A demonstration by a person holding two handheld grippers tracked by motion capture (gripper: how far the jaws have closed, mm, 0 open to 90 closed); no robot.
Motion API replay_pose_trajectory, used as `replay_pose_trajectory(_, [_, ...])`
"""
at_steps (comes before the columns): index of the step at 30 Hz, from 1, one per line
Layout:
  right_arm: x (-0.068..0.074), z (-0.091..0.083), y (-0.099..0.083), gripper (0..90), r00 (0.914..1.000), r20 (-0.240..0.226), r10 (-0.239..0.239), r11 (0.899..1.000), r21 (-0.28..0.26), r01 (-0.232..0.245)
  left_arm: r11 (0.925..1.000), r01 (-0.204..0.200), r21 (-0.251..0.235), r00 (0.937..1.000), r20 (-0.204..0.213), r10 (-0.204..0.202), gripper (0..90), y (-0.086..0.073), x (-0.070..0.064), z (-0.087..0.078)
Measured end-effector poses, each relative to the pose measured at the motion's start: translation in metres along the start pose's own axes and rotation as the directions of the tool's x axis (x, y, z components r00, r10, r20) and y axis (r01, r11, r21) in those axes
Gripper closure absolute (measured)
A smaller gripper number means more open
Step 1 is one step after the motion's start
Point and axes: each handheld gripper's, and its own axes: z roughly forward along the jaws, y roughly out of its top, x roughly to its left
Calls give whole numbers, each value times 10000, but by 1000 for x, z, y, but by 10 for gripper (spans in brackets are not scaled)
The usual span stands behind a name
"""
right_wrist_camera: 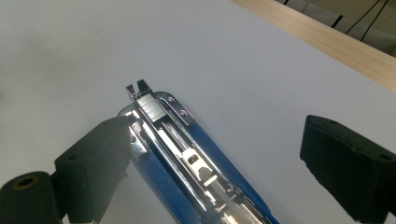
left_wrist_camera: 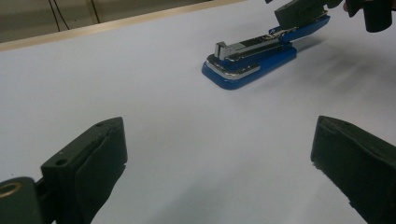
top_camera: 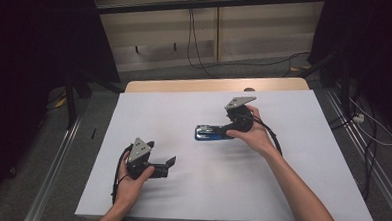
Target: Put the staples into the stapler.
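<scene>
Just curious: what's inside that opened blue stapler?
The stapler lies open: a shiny metal channel with its sliding pusher shows. Whether staples sit in it can't be told; its rear end runs out of frame.

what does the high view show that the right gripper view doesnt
The high view alone takes in both hands, the left gripper held open away from the stapler, the floor and the cables behind the table. The right gripper view alone shows the stapler's open metal staple channel close up between wide jaws. Both share the blue stapler, the white sheet and the wooden table edge.

Dim overall, dark edges; glare on the stapler's (right_wrist_camera: 187, 154) chrome between the jaws, which are softly blurred.
</scene>
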Motion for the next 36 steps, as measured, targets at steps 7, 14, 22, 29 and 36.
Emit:
replay_pose_trajectory(7, [4, -8, -8, 64, 9960, 864, 220, 9992, -350, -191, 9999, 153, 27, 9998, -100, -153, 38, -2, 3, -3])
replay_pose_trajectory(14, [2, -19, -18, 40, 9823, 1544, 1060, 9906, -1026, -908, 9998, 195, -30, 9998, -76, -195, 38, -3, 5, -3])
replay_pose_trajectory(22, [-4, -37, -33, 36, 9685, 2066, 1392, 9843, -1359, -1125, 9997, 221, -86, 9997, -134, -222, 38, -2, 7, -3])
replay_pose_trajectory(29, [1, -55, -44, 36, 9519, 2419, 1880, 9733, -1761, -1474, 9998, 65, -178, 9997, -221, -69, 38, 0, 4, -6])
replay_pose_trajectory(36, [4, -68, -54, 34, 9466, 2507, 2028, 9657, -2110, -1510, 10000, 54, -69, 9999, -154, -55, 39, -1, 2, -6])
